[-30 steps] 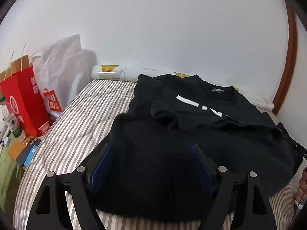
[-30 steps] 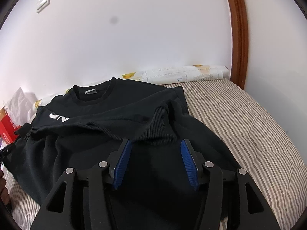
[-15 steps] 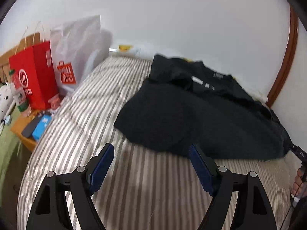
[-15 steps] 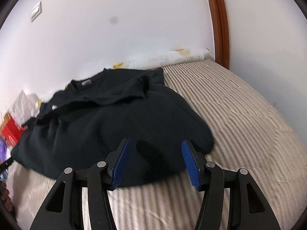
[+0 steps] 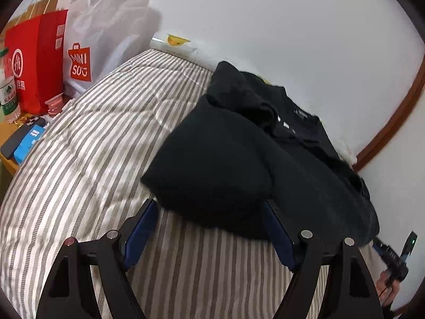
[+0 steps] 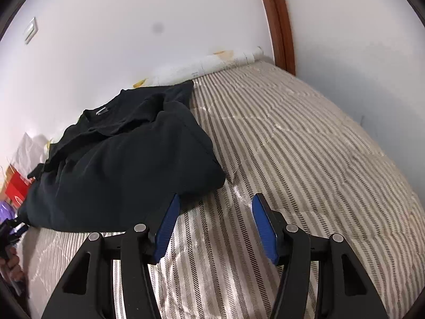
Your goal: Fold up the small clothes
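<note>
A black sweatshirt [image 5: 239, 164] lies folded up on itself on the striped bed [image 5: 106, 164], its collar toward the wall. My left gripper [image 5: 209, 207] hovers open just in front of the sweatshirt's near left corner, nothing between its blue pads. In the right wrist view the same sweatshirt [image 6: 124, 164] sits to the left, and my right gripper [image 6: 215, 202] stands open beside its near right corner, over bare bedding [image 6: 305, 159]. Neither gripper touches the cloth.
Red and white shopping bags [image 5: 47, 61], a water bottle [image 5: 8, 95] and small items on a side table [image 5: 16, 143] stand left of the bed. A rolled paper [image 6: 212, 62] lies along the wall. A wooden door frame [image 6: 279, 21] rises at the right.
Both grippers have pulled back off the sweatshirt toward the bed's near edge. The left one swung left, the right one right, so bare striped bedding now lies under them.
</note>
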Demonstrator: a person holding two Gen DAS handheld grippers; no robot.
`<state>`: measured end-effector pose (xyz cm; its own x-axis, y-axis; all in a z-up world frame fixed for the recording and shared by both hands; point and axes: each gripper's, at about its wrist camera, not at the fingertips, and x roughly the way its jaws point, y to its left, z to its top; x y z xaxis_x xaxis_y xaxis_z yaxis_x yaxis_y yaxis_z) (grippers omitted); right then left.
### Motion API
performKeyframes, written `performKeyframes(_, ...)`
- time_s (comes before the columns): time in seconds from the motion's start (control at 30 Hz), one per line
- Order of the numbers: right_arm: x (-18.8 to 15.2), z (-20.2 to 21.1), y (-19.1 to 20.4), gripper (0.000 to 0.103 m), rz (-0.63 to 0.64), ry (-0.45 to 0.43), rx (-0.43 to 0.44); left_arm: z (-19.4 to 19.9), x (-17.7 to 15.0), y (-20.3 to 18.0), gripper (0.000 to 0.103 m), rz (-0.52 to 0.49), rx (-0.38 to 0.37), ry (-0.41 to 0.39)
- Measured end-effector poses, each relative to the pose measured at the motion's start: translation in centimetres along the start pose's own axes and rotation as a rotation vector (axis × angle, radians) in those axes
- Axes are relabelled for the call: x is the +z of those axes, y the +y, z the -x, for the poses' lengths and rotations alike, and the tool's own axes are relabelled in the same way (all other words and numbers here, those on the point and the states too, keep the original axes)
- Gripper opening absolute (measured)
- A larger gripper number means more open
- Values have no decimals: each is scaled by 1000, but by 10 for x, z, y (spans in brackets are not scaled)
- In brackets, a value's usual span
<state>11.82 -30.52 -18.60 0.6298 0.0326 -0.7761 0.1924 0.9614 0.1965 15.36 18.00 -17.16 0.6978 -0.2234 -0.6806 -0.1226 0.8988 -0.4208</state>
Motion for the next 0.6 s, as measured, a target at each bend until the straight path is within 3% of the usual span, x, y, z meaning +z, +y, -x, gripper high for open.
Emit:
performKeyframes(0.17, 12, -12, 1, 57, -29, 10, 46, -12, 10, 1, 74, 29, -12, -7)
performKeyframes(0.37, 25, -40, 12, 60, -58, 61, 72, -18, 14, 0, 57, 30, 26, -10)
performKeyframes(0.43, 27, -43, 20, 54, -40, 53, 42, -17, 14, 1, 45, 32, 20, -13)
performKeyframes(0.5, 27, -43, 29, 29, -4, 47, 43, -13, 13, 1, 26, 25, 11, -25)
performKeyframes(0.6, 24, -33, 34, 20, 26, 0, 30, -4, 9, -3, 19, -5, 18, -41)
